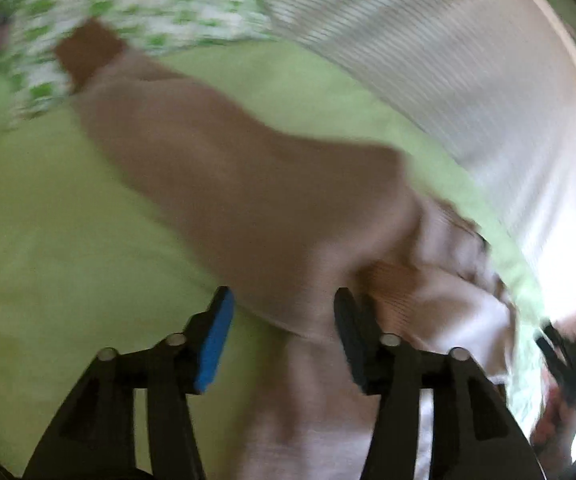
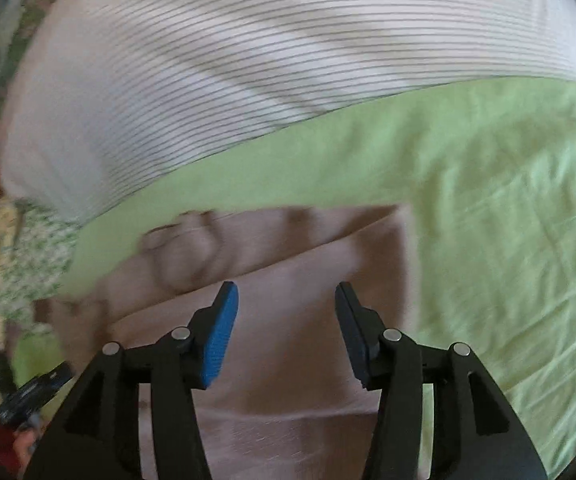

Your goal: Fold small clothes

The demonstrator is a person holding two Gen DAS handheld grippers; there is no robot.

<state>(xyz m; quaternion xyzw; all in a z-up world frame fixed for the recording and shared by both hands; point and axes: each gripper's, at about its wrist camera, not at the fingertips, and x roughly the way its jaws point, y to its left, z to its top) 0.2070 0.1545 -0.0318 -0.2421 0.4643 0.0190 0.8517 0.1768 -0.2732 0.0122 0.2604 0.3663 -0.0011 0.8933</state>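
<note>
Brown trousers [image 1: 248,184] are being seen laid out across a light green bedsheet [image 1: 68,220], with one leg stretching away toward a darker brown cuff [image 1: 88,54] in the left wrist view. In the right wrist view the same garment [image 2: 288,340] is being shown waistband-first, a drawstring loop [image 2: 186,248] lying on the fabric near its upper edge. The left gripper [image 1: 284,336] is being held low over the cloth with its jaws spread apart, nothing being pinched between them; the blue pad [image 1: 216,344] of one finger is being shown beside the cloth edge, though contact cannot be judged through the blur. The right gripper [image 2: 286,332] is likewise being held over the waist area with its jaws spread and nothing clamped between them. A white pillow with thin dark stripes [image 2: 228,64] is being seen resting on the sheet beyond the trousers, apart from them by a band of green. A white cloth with a green print [image 1: 140,4] is being shown at the far end of the trouser leg, touching or overlapping the cuff. Both views are being smeared by motion blur.
</note>
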